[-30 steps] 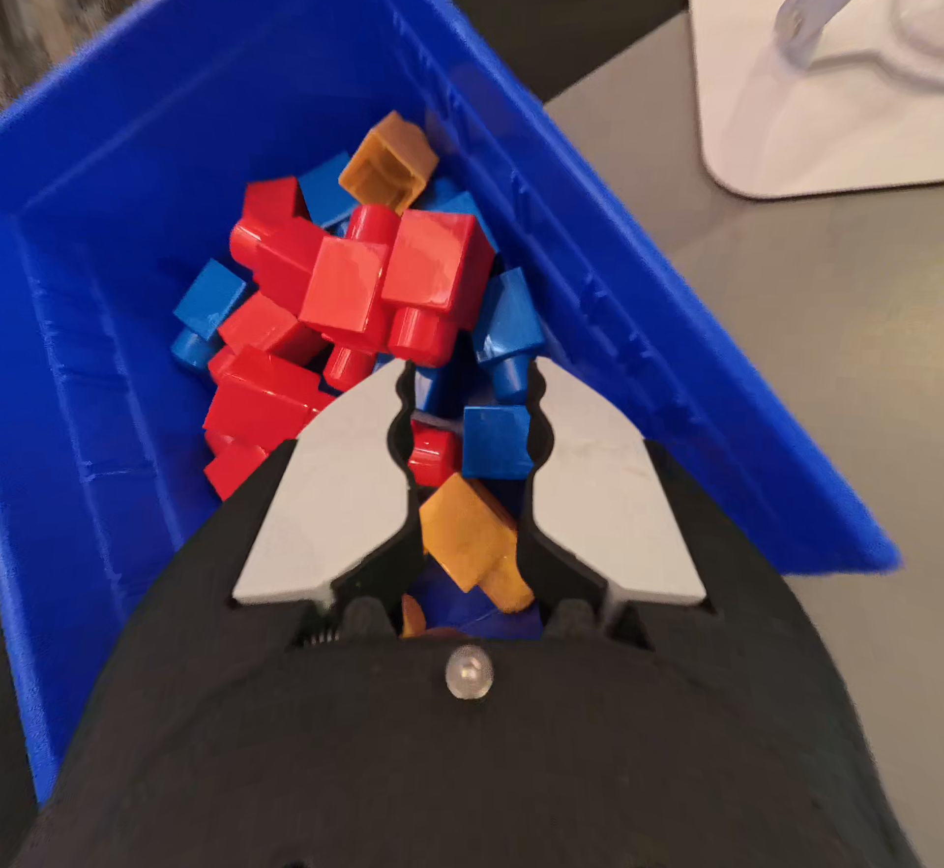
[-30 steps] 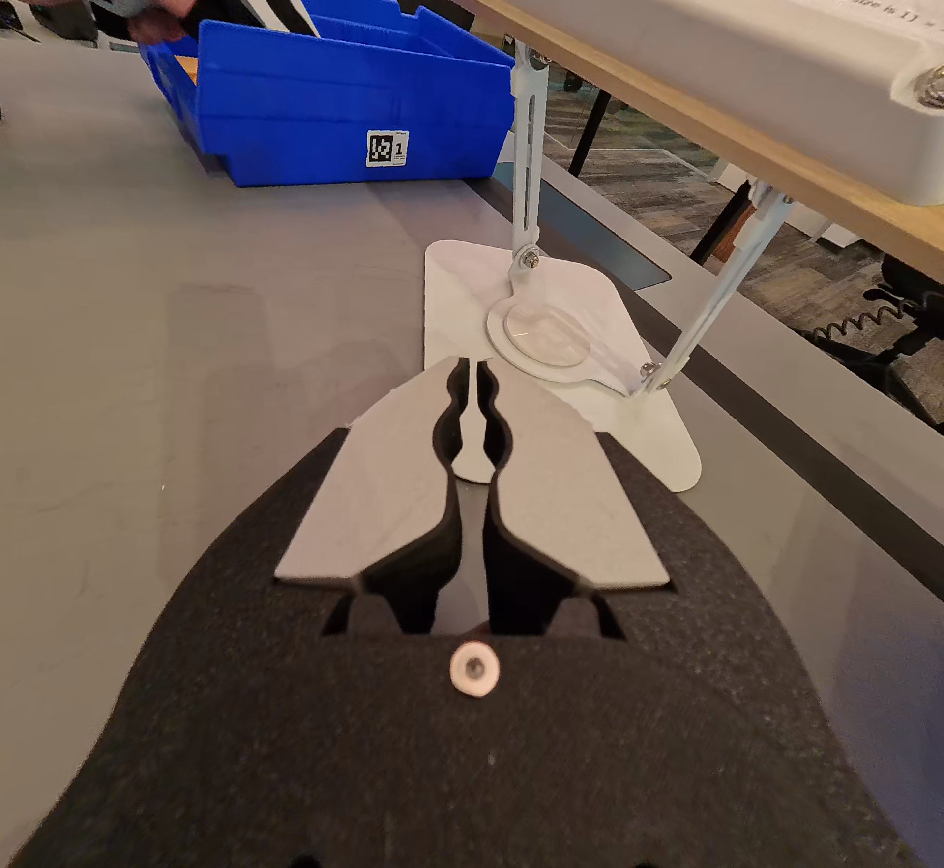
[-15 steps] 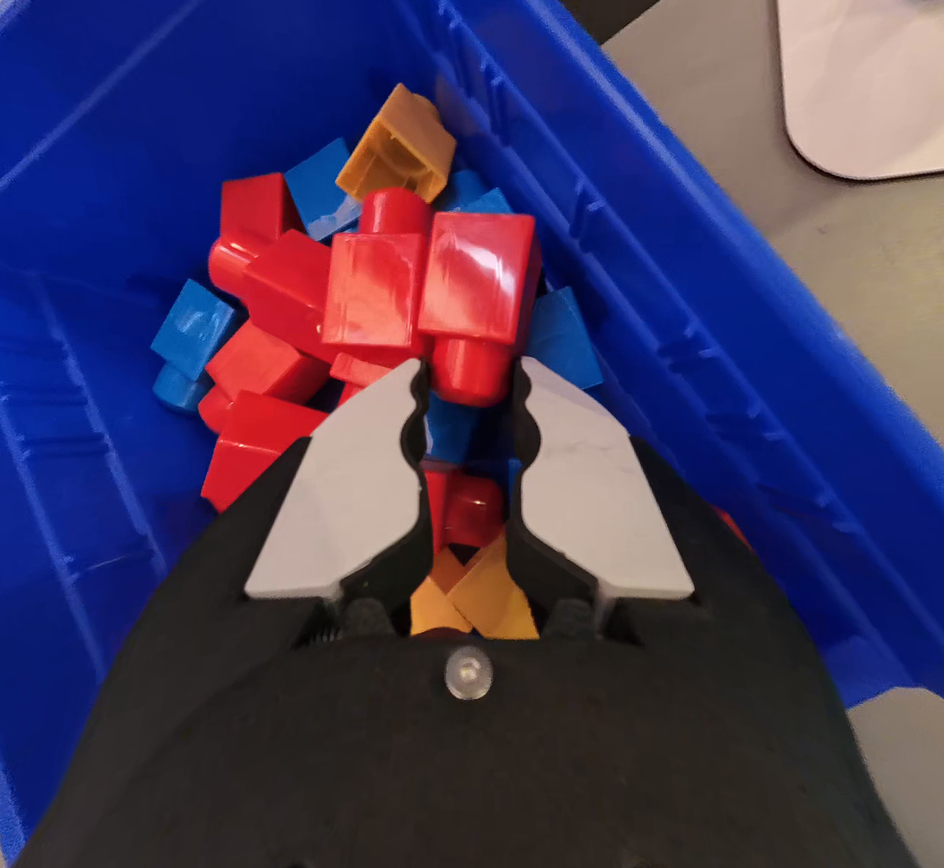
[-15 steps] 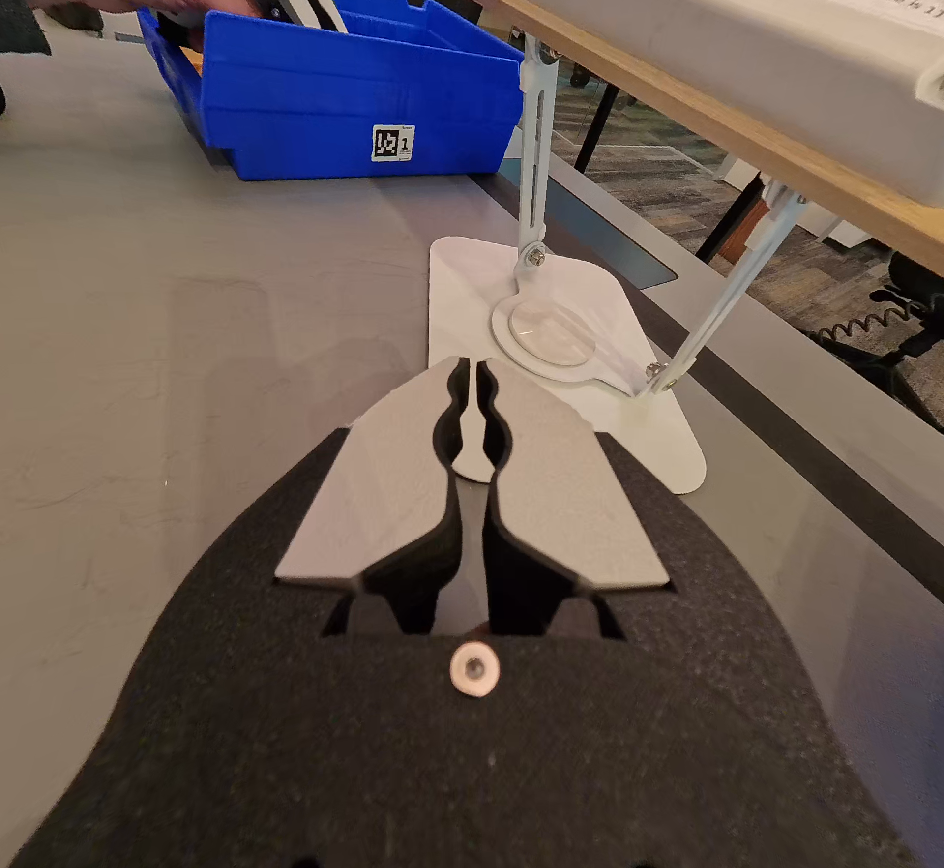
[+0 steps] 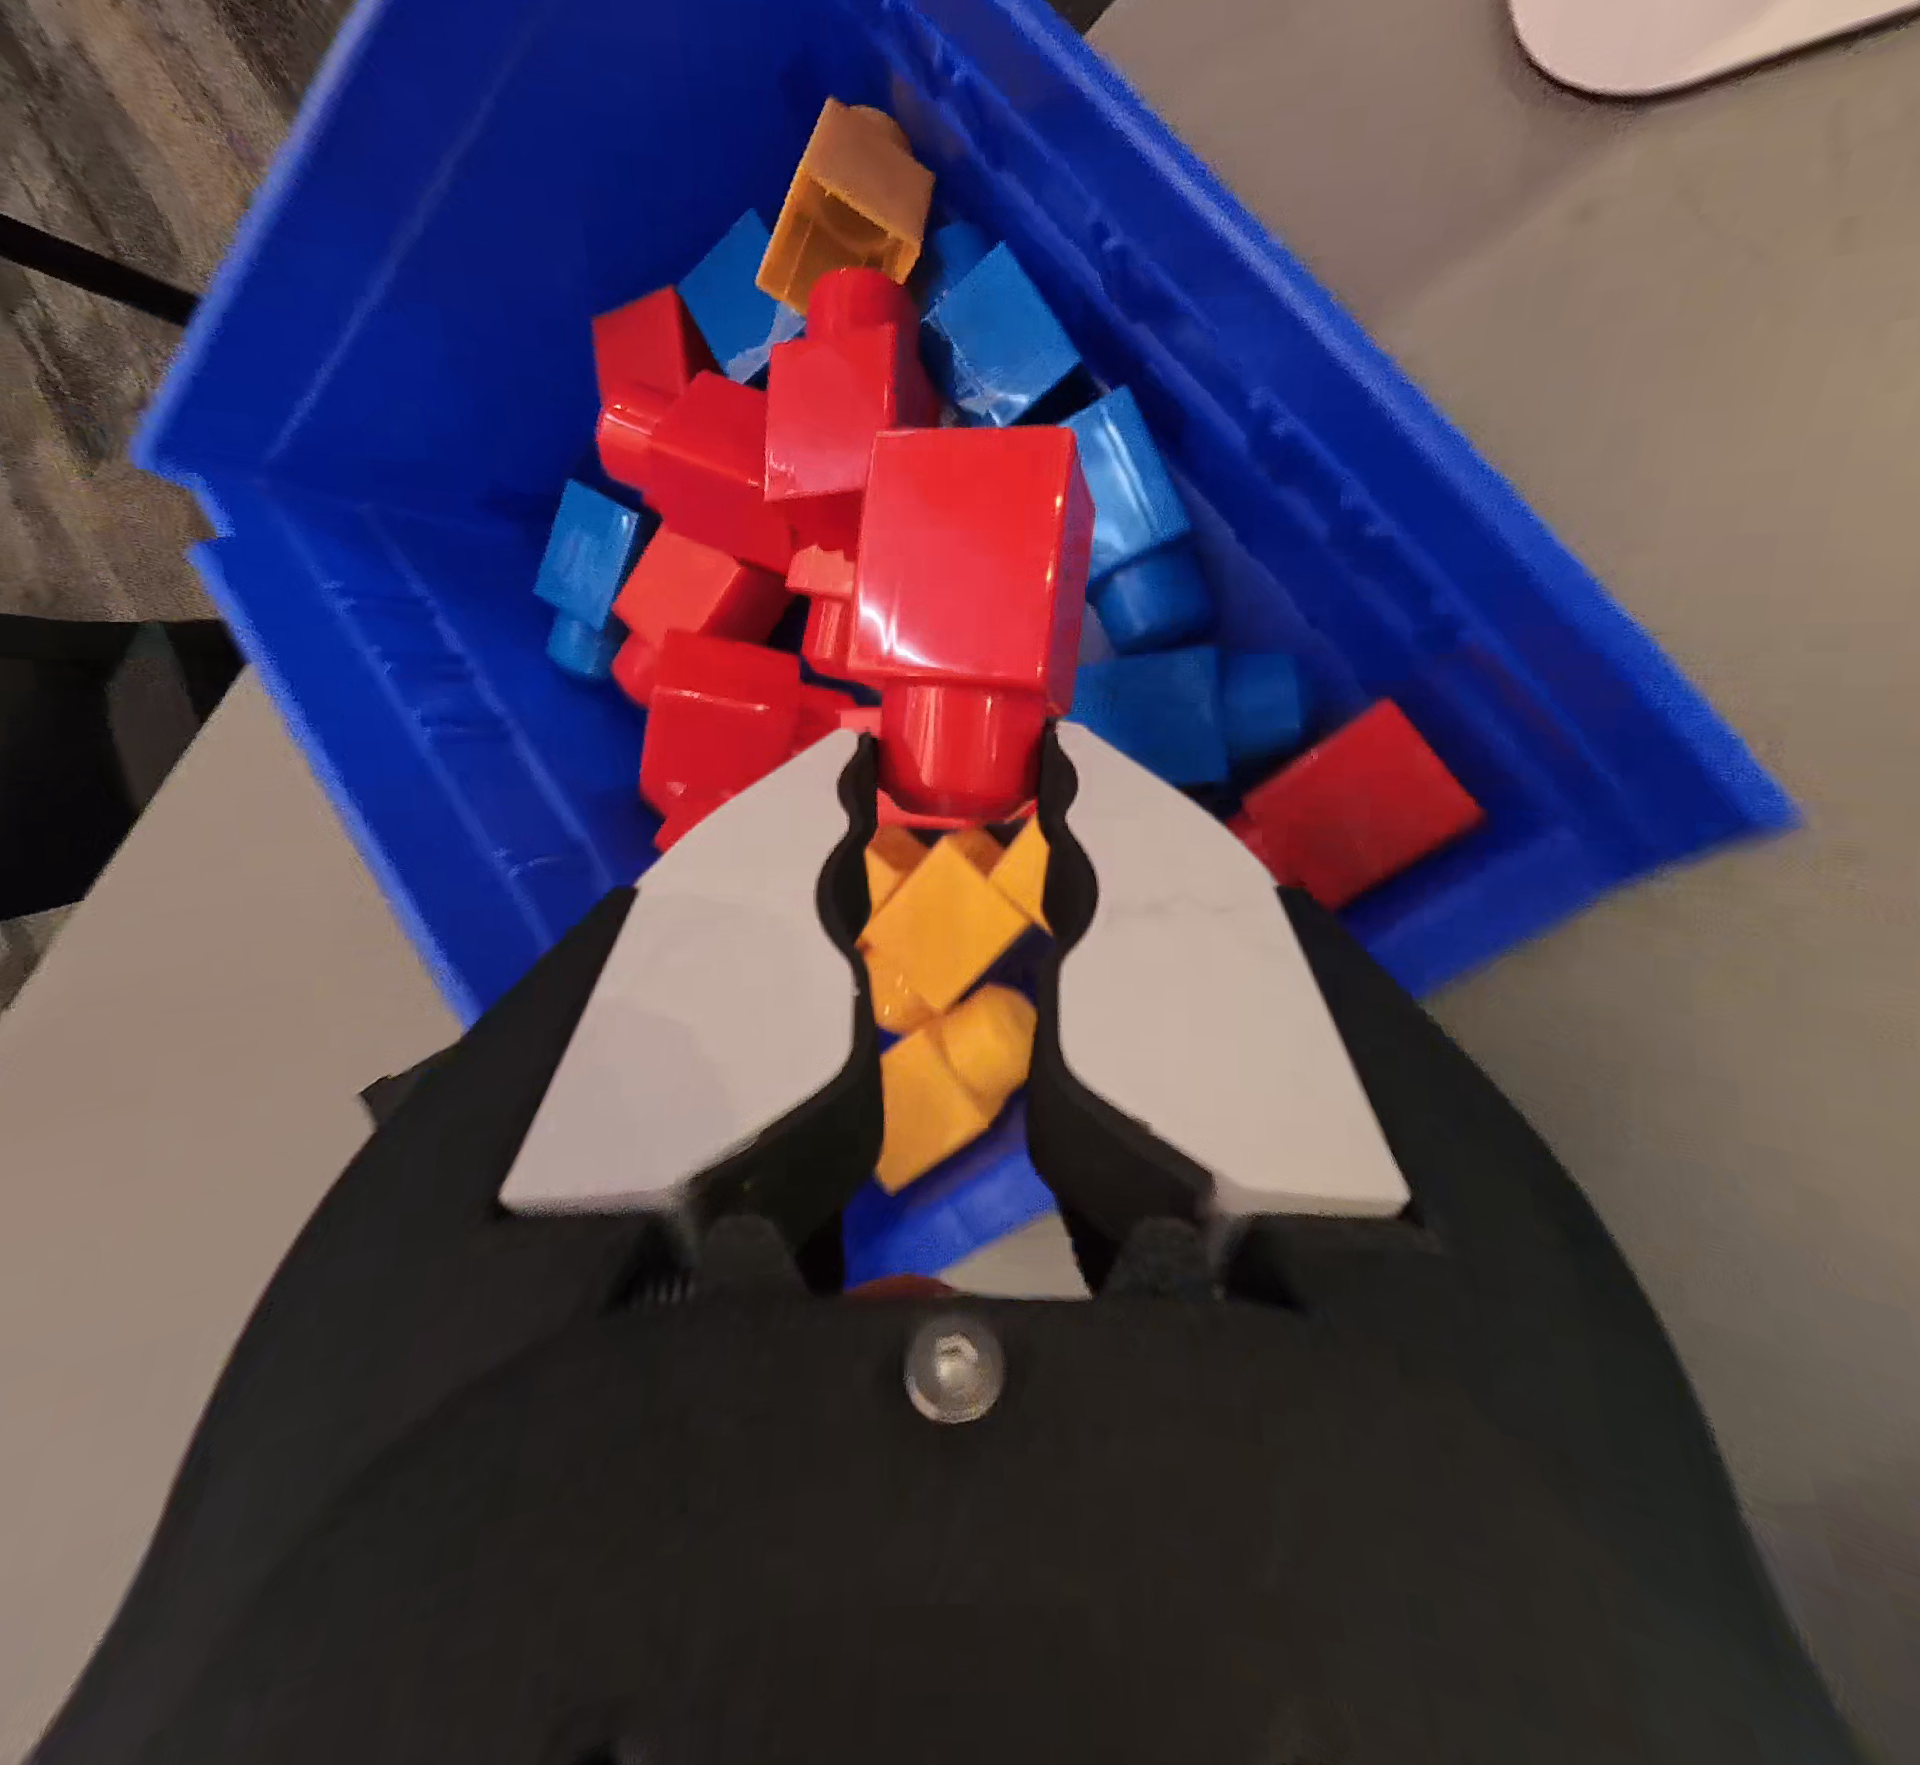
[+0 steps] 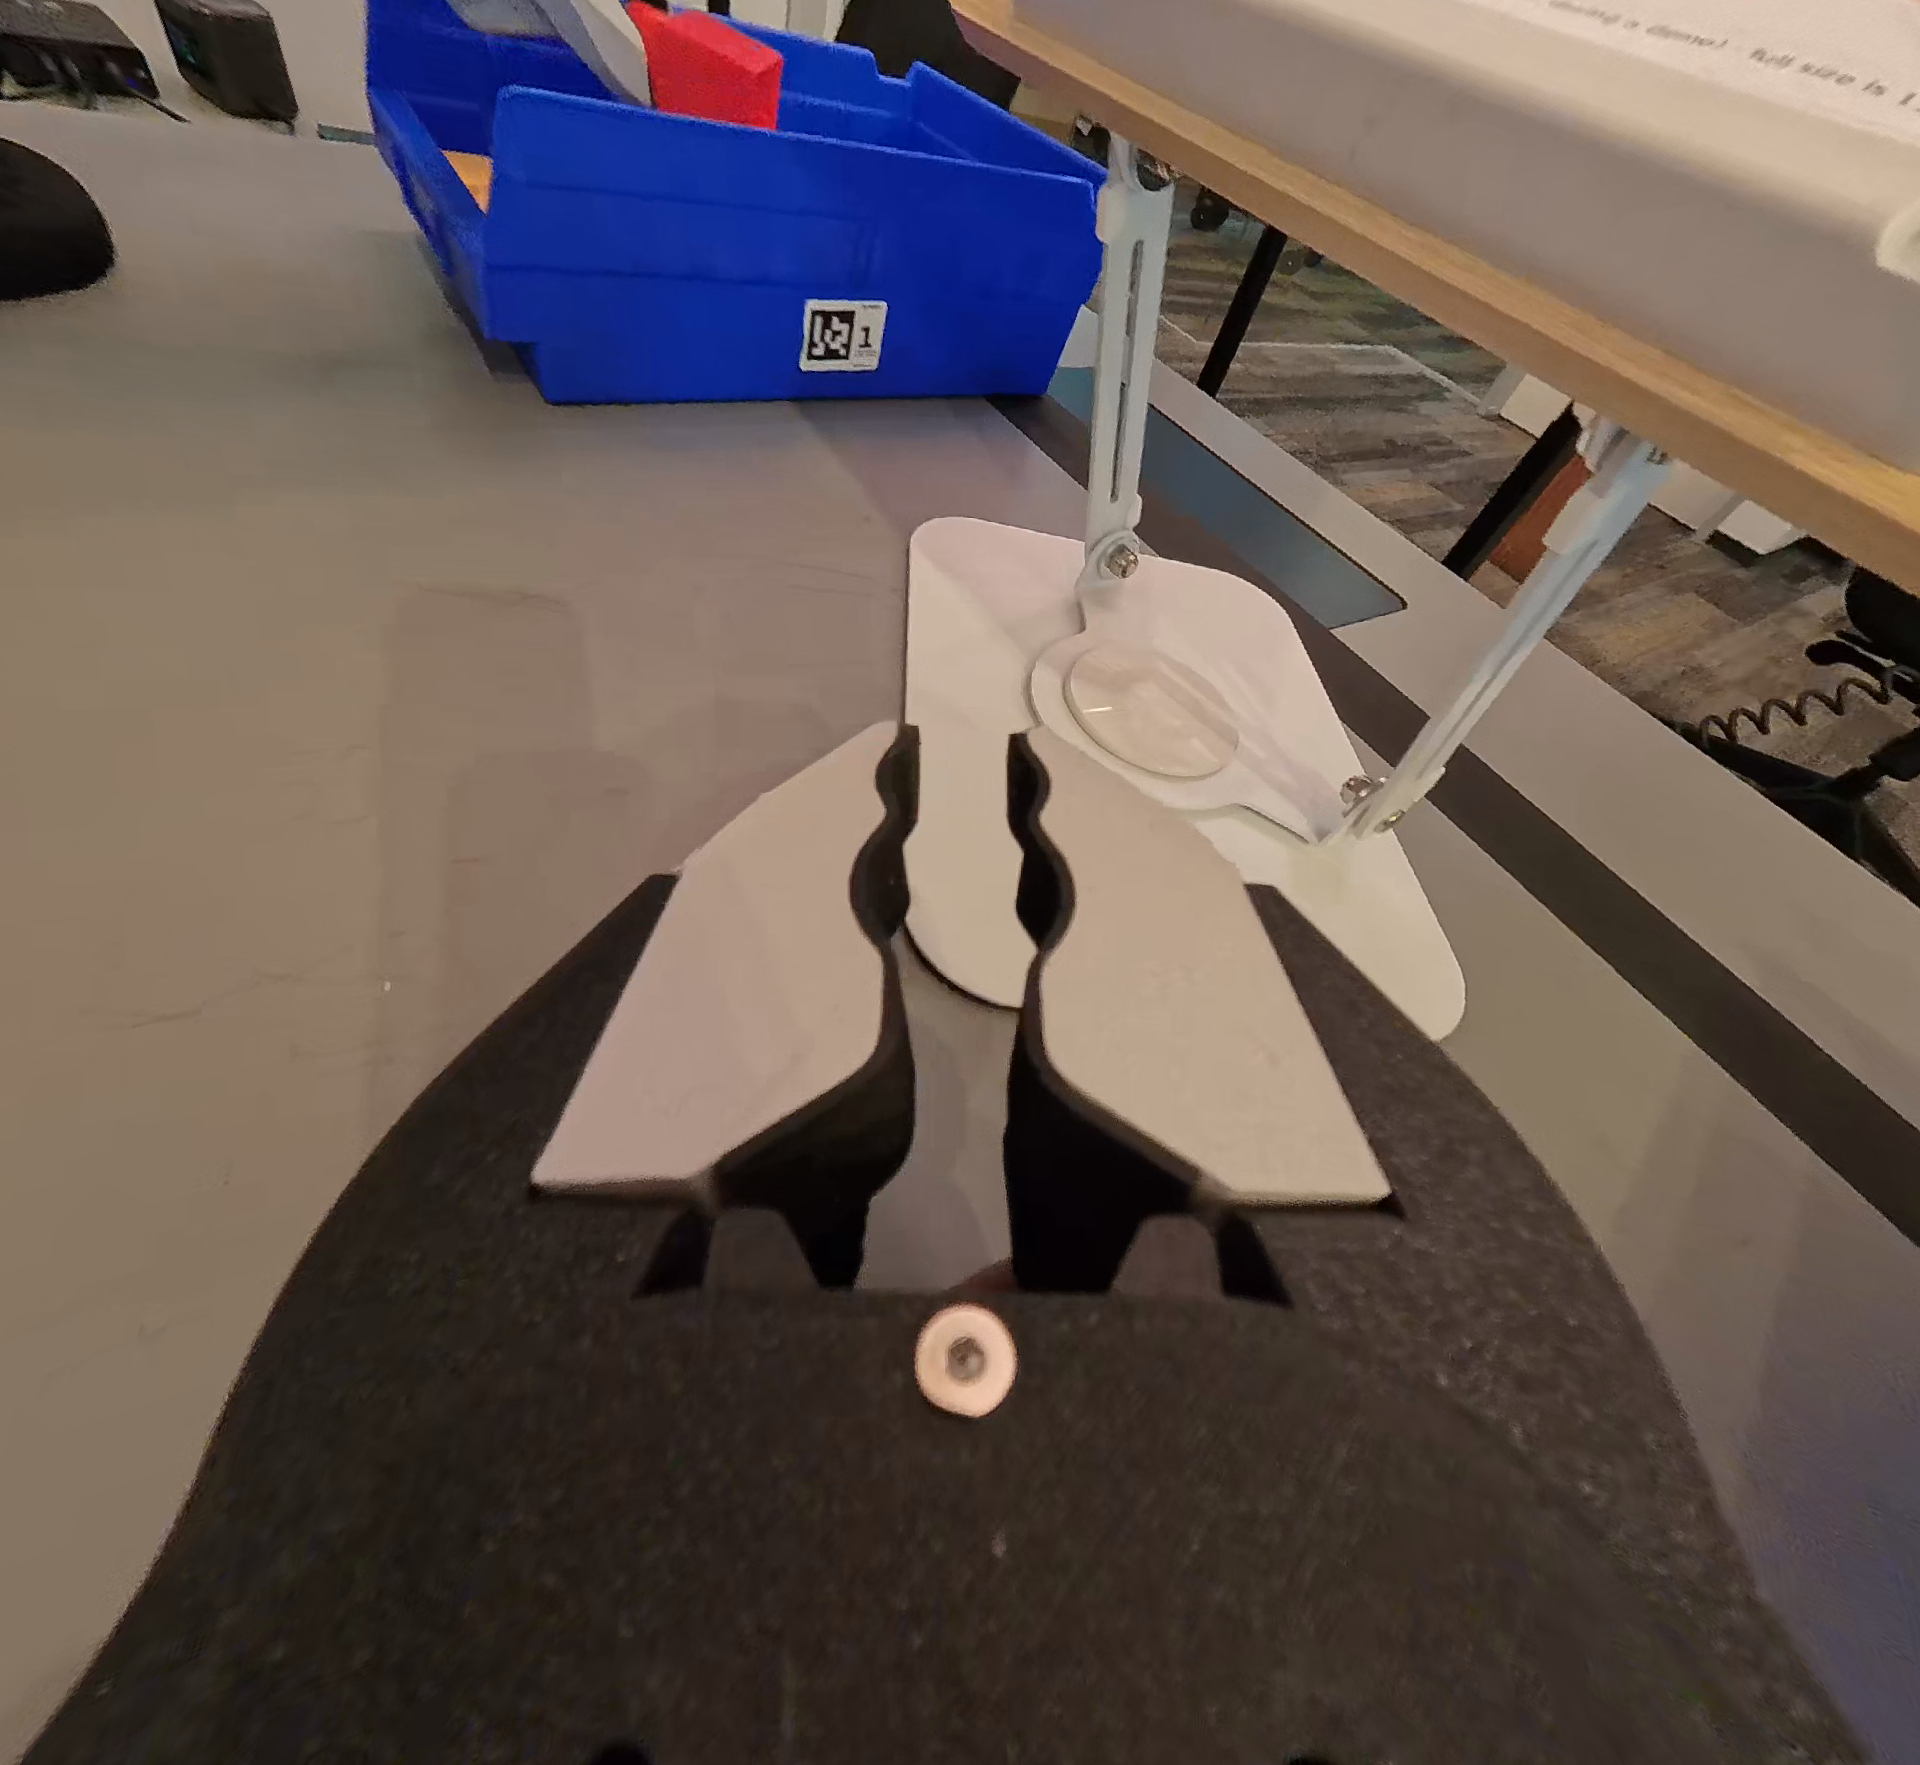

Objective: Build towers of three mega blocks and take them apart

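Left wrist view: the left gripper [image 5: 954,759] pinches the stud of a red block [image 5: 971,552] at frame centre, raised over the blue bin [image 5: 499,157] full of red, blue and orange blocks.

Right wrist view: the right gripper [image 6: 961,759] sits low centre, fingers narrowly parted, holding nothing, over the grey table [image 6: 312,676] and a white stand base [image 6: 1371,905]. Upper left, the red block shows above the bin.

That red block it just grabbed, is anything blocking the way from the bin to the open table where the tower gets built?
Nothing visible does. The left gripper holds the red block by its stud, raised above the blue bin rim. The grey table in front of the bin lies bare; the white stand base sits off to one side.
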